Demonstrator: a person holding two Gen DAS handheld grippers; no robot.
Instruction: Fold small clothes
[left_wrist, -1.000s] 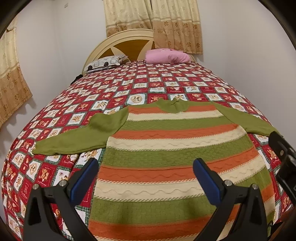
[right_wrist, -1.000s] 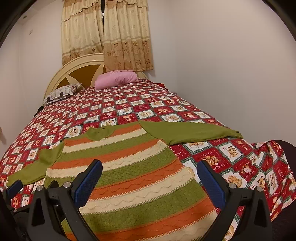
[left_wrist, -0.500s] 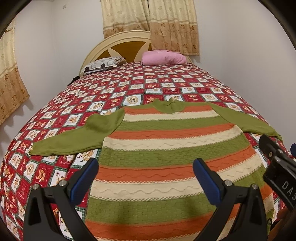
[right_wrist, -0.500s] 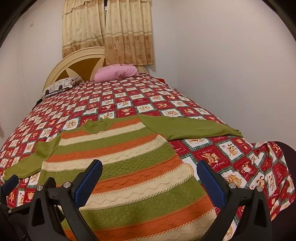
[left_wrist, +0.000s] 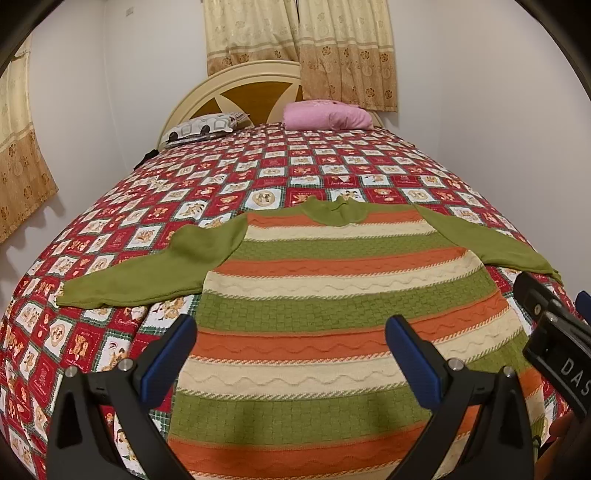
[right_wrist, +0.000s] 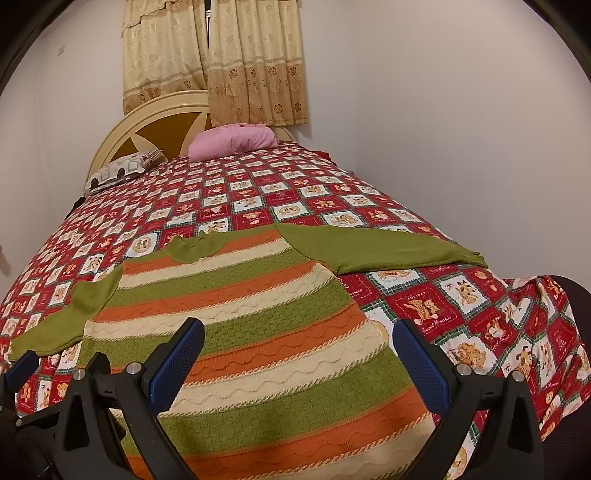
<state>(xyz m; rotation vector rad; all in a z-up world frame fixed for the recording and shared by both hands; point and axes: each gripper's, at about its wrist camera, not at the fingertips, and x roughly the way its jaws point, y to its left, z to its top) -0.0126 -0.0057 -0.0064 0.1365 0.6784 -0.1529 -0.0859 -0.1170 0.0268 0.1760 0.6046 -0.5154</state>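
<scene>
A striped sweater (left_wrist: 332, 295) (right_wrist: 251, 332) in green, orange and cream lies flat on the bed, collar toward the headboard. Both green sleeves spread sideways: the left sleeve (left_wrist: 147, 273) and the right sleeve (right_wrist: 376, 247). My left gripper (left_wrist: 291, 354) hovers open above the sweater's lower body with nothing between its blue pads. Over the lower right part of the sweater my right gripper (right_wrist: 299, 362) is open and empty too. The right gripper's body (left_wrist: 554, 339) shows at the right edge of the left wrist view; the left gripper's tip (right_wrist: 22, 365) shows at the left edge of the right wrist view.
The bed wears a red patchwork quilt (left_wrist: 258, 177) (right_wrist: 480, 306). A pink pillow (left_wrist: 327, 115) (right_wrist: 232, 142) and a patterned pillow (left_wrist: 201, 127) (right_wrist: 122, 170) lie by the rounded headboard (left_wrist: 258, 88). White walls stand close on both sides, with curtains (right_wrist: 214, 59) behind.
Both grippers have tilted up and eased back a little, so the sweater sits lower in each view. The right gripper has come further into the left wrist view. The sweater has not moved.
</scene>
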